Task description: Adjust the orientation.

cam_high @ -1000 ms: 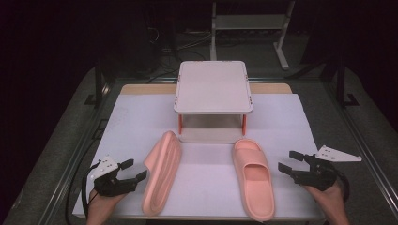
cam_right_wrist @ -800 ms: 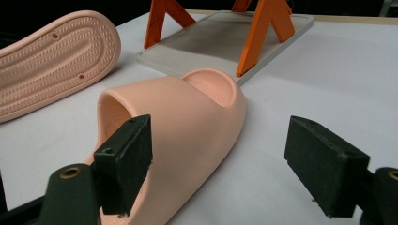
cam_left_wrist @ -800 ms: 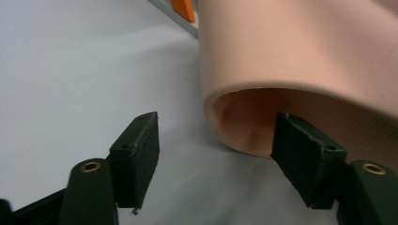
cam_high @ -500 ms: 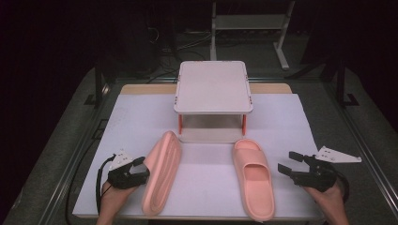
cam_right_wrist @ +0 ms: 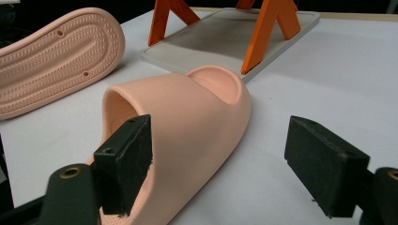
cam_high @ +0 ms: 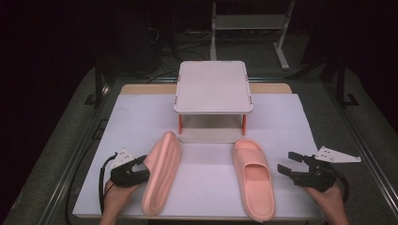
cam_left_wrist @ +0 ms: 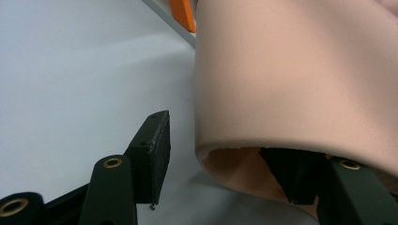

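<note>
Straddling the strap edge of the tipped slipper (cam_high: 162,176), my left gripper (cam_high: 139,168) has its jaws open, one inside. My right gripper (cam_high: 290,169) gapes beside the upright slipper (cam_high: 254,178). Two slippers: probably soft, light foam. Beyond stands one small rack (cam_high: 212,86).

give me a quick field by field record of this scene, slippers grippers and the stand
left slipper: pink foam slide, tipped on its side, ribbed sole showing
right slipper: matching pink foam slide, upright on its sole
stand: small white shelf on orange legs, behind both slippers
surface: white sheet over the table
left gripper: open, fingers straddling the tipped slide's strap, not closed
right gripper: open, apart from the upright slide, aimed toward it
</note>
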